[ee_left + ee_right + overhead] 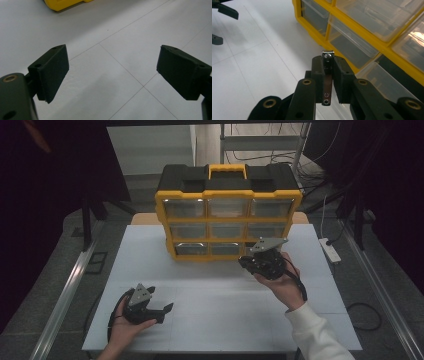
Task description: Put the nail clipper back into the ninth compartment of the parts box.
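High view: the right gripper sits right of centre, at the bottom-right drawer of the yellow organizer; the left gripper rests lower left on the counter.

Left gripper view: fingers stand wide apart over bare counter.

Right gripper view: fingers are clamped on a small metal strip at centre, beside the open drawer.

Lab: black curtains, cabled rack

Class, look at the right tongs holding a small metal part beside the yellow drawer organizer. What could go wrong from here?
1. The right tongs pinch the small metal part only by its thin sides, so it may twist or slip out.
2. The bottom-right drawer stands pulled out right beside the tongs, so a careless move could knock it.
3. The left tongs rest open, away from the organizer, so nothing steadies it.
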